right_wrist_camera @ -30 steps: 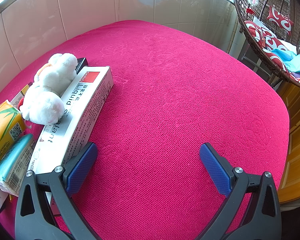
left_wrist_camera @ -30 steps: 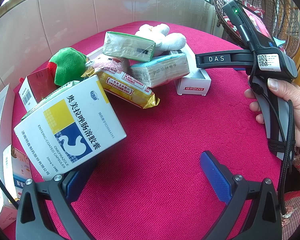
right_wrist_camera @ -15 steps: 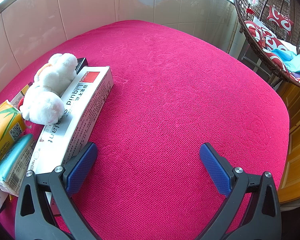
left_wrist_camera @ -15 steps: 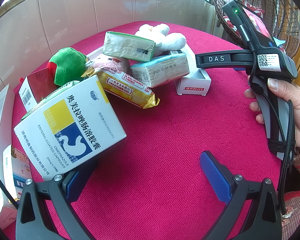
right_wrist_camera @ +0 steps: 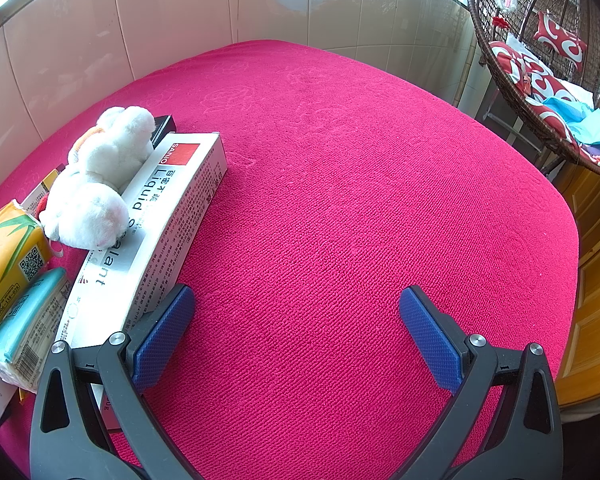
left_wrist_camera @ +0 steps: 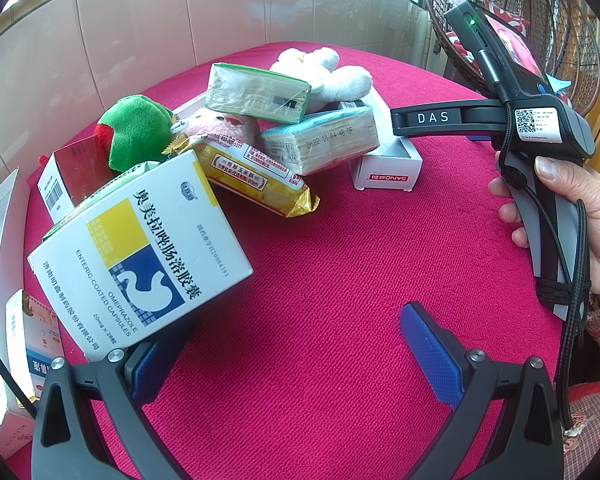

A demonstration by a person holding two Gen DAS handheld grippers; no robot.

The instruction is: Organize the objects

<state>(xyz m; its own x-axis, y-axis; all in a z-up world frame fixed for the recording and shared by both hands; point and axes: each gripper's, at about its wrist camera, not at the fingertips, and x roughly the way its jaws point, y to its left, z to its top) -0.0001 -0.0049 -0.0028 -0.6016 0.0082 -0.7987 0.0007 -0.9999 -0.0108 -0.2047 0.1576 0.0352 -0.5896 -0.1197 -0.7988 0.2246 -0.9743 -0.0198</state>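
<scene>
Boxes, packets and soft toys sit in a heap on the left side of the round table with the pink-red cloth (right_wrist_camera: pixel 360 200). Some are partly hidden. A red and white box (left_wrist_camera: pixel 66 178) peeks out behind the green and red plush toy (left_wrist_camera: pixel 134 136). More boxes at the far left edge are cut off. The big white, yellow and blue medicine box (left_wrist_camera: pixel 140 252) reads "OMEPRAZOLE" and "ENTERIC-COATED CAPSULES". It covers part of the left claw's near blue pad. The long white box (right_wrist_camera: pixel 160 224) reads "SANO" and "Liquid". The fluffy white toy (right_wrist_camera: pixel 100 180) lies on it and hides some letters. A blue-topped tissue pack (left_wrist_camera: pixel 320 140) shows "2022 10 04". The left claw (left_wrist_camera: pixel 296 352) is wide apart over bare cloth. The right claw (right_wrist_camera: pixel 296 332) is wide apart too. A hand (left_wrist_camera: pixel 572 216) holds its handle, marked "DAS".
</scene>
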